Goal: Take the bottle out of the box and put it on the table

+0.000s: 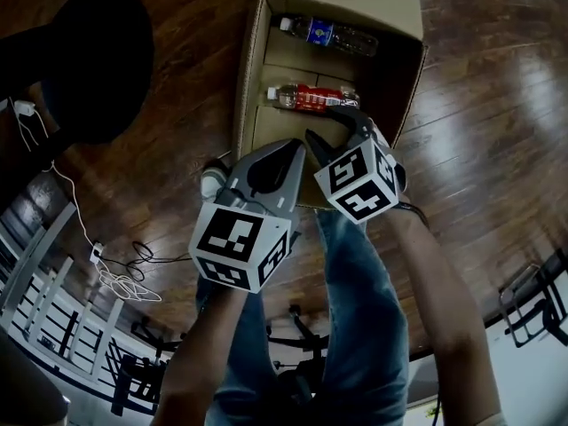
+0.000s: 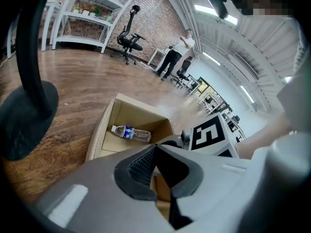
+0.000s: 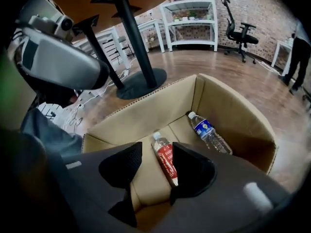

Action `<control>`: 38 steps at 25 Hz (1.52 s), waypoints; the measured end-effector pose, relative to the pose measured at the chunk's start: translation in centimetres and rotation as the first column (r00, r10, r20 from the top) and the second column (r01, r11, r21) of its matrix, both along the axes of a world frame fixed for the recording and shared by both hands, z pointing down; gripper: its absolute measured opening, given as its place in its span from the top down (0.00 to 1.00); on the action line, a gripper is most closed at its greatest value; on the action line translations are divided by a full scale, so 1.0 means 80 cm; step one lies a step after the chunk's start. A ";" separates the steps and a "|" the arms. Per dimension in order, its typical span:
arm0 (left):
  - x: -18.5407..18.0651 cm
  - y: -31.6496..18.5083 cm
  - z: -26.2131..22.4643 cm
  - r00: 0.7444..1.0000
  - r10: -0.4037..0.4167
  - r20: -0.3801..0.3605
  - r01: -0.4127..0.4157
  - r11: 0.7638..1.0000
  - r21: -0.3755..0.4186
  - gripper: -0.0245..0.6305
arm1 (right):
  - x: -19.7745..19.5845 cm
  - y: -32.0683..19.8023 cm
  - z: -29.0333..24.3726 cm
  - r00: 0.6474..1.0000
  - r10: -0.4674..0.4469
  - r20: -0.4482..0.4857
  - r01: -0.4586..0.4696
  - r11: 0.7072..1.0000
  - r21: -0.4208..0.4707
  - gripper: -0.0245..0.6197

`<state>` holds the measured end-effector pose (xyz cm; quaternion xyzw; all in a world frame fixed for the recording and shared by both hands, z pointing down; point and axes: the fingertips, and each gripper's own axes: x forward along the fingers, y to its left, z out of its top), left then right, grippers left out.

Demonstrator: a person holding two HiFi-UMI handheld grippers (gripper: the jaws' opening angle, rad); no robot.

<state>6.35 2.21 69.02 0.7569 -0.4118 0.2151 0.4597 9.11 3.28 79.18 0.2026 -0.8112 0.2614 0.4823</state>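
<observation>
We held both grippers at the open box (image 3: 233, 110), two bottles lying inside.

The right gripper view showed the right gripper (image 3: 156, 149) with its jaws apart, the red-labelled bottle (image 3: 165, 160) framed between them but not clamped, and a blue-labelled bottle (image 3: 208, 132) deeper in the box. The left gripper view showed only the blue one, past the left gripper (image 2: 155, 148), whose jaws met on nothing. The box sat on a dark wood floor (image 3: 272, 96), with a black table base (image 3: 141, 84) beside it and white shelves (image 3: 192, 21) beyond.

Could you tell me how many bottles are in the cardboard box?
2: a clear blue-labelled plastic bottle at the cardboard box's far end, a red-labelled one near its middle; the near end is hidden.
</observation>
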 end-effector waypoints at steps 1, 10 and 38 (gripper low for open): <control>0.001 0.001 0.006 1.000 0.004 -0.006 -0.004 1.000 0.000 0.96 | 0.000 0.002 0.012 0.999 -0.031 -0.007 0.031 1.000 -0.002 0.66; 0.008 0.022 0.059 0.998 0.057 -0.023 -0.057 0.998 0.002 0.96 | -0.005 0.014 0.106 0.965 -0.253 -0.067 0.252 0.968 -0.018 0.57; -0.035 0.013 0.066 0.999 -0.039 -0.024 0.040 0.998 0.044 0.96 | -0.014 0.019 0.265 0.761 -0.532 -0.372 0.524 0.842 -0.132 0.48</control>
